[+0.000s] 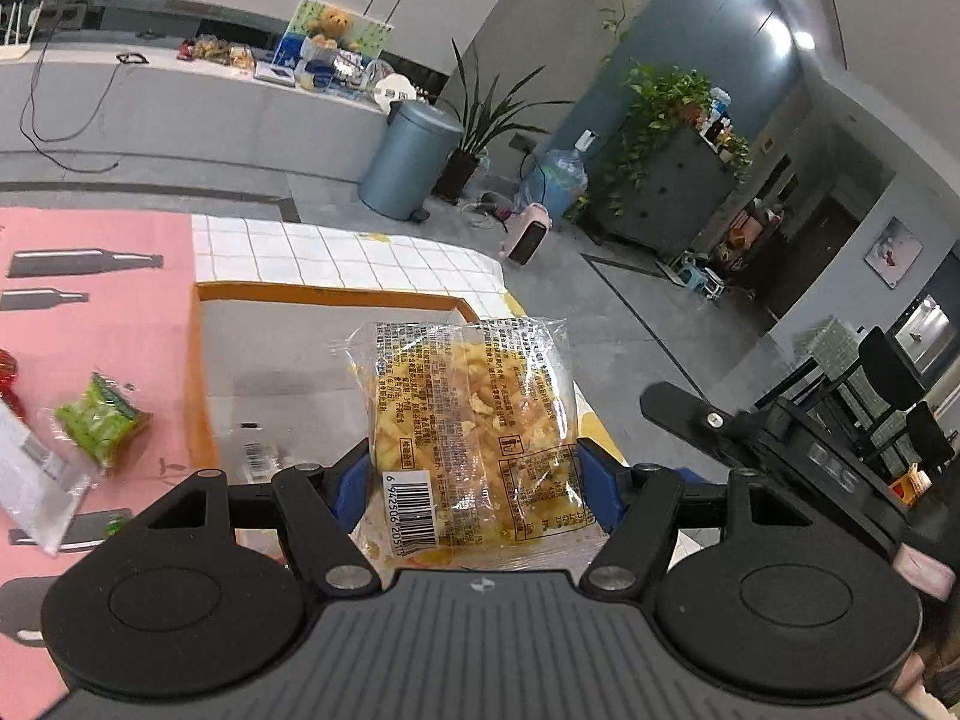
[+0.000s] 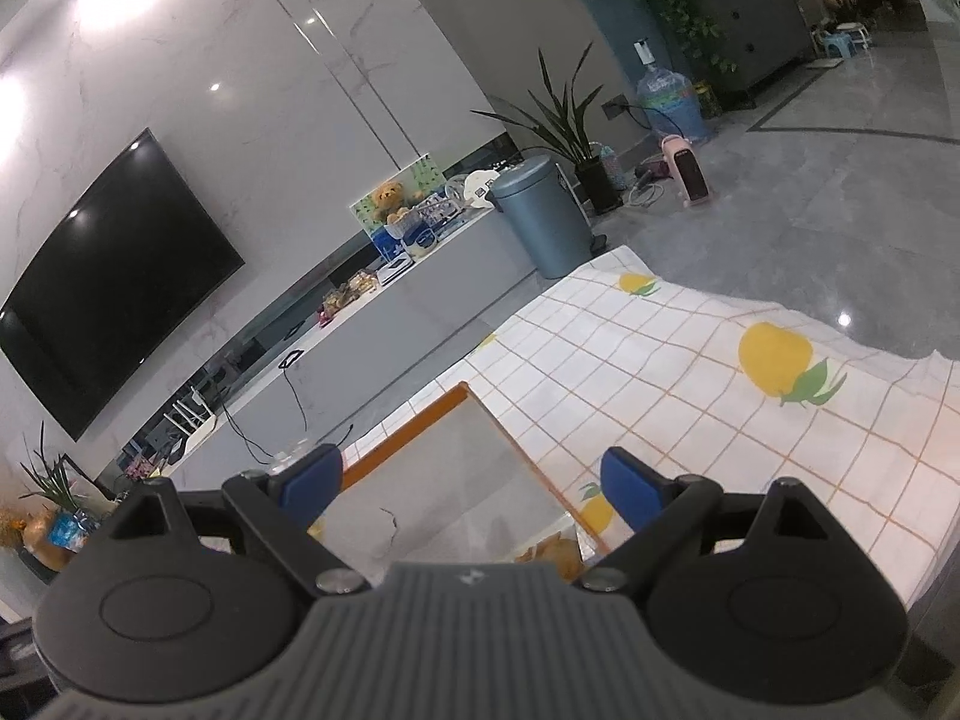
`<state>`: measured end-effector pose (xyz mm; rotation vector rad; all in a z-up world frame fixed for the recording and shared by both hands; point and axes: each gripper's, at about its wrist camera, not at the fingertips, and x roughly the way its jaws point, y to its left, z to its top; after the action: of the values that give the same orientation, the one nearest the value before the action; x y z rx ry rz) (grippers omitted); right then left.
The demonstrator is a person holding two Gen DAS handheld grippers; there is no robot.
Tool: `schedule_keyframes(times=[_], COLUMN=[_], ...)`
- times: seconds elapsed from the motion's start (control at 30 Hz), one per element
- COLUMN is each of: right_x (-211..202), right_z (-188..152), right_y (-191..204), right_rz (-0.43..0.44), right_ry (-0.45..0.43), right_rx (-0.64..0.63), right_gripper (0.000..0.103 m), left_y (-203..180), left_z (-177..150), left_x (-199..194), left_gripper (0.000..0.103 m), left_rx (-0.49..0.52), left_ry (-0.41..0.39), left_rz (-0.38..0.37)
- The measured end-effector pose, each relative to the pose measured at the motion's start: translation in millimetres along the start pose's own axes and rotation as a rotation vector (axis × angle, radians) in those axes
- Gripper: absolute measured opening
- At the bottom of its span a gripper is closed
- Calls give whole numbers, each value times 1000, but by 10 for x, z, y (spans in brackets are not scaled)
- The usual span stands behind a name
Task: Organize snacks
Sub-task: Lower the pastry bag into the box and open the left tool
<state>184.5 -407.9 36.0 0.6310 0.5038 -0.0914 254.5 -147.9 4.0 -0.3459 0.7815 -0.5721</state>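
**Snack pack carried over the tray**

Holding a clear-wrapped snack pack (image 1: 474,426), the left hand-held gripper (image 1: 474,483) is seen with its blue pads pressed against the two long sides of the pack, jaws set wide because the pack fills the gap. The pack is held above the near right part of the orange-rimmed tray (image 1: 324,297).

Handling, as judged: the pack is taken to be light, with a thin, slippery, crinkly film over a crumbly yellow filling. A firm squeeze would likely crush it. The grip across the middle of the body, not the sealed end flaps, is thought the sound one; the flaps would slip or fold.

Appearance: transparent wrapper, dense printed text, white barcode label at the end nearest the camera, pale yellow flaky contents visible through the film.

The right hand-held gripper (image 2: 474,483) is seen with jaws apart and nothing between them, over the tray's far corner, beside the fruit-print cloth (image 2: 720,396).

Left of the tray, a green snack pack (image 1: 102,423) lies on the pink table cover (image 1: 90,228).
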Motion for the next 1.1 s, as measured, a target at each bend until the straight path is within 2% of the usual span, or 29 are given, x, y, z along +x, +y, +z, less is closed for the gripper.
schedule_keyframes(times=[0.27, 0.37, 0.5, 0.67, 0.73, 0.8, 0.83, 0.87, 0.93, 1.0, 1.03, 1.1], right_x=[6, 2, 16, -27, -31, -25, -23, -28, -31, -20, -11, -6], right_z=[9, 16, 16, 28, 32, 34, 34, 34, 38, 40, 36, 32], right_y=[-46, -53, -60, -128, -148, -164, -163, -164, -160, -151, -150, -161], right_rz=[-7, -10, -15, -35, -33, -30, -30, -28, -24, -27, -28, -30], right_ry=[1, -3, 2, -11, -9, -2, 0, -2, -5, -2, 1, 2], right_rx=[19, 29, 21, 33, 44, 49, 49, 49, 45, 41, 42, 50], right_gripper=[91, 91, 91, 91, 91, 91, 91, 91, 91, 91, 91, 91], left_y=[60, 119, 141, 43, 8, 3, -1, -14, -39, -90, -120, -173], left_z=[-35, -17, 42, 48, 32, 15, 17, 17, 11, 7, -5, -29], left_x=[367, 481, 624, 678, 687, 702, 706, 702, 662, 612, 571, 495], left_gripper=[79, 79, 79, 79, 79, 79, 80, 84, 85, 99, 99, 99], left_rx=[-37, -77, -106, -56, -18, 17, 28, 31, 15, 11, 18, 51], left_ry=[48, 57, 75, 83, 88, 116, 122, 120, 84, 44, 20, -8], left_rz=[45, 100, 132, 199, 241, 315, 312, 306, 315, 336, 346, 320])
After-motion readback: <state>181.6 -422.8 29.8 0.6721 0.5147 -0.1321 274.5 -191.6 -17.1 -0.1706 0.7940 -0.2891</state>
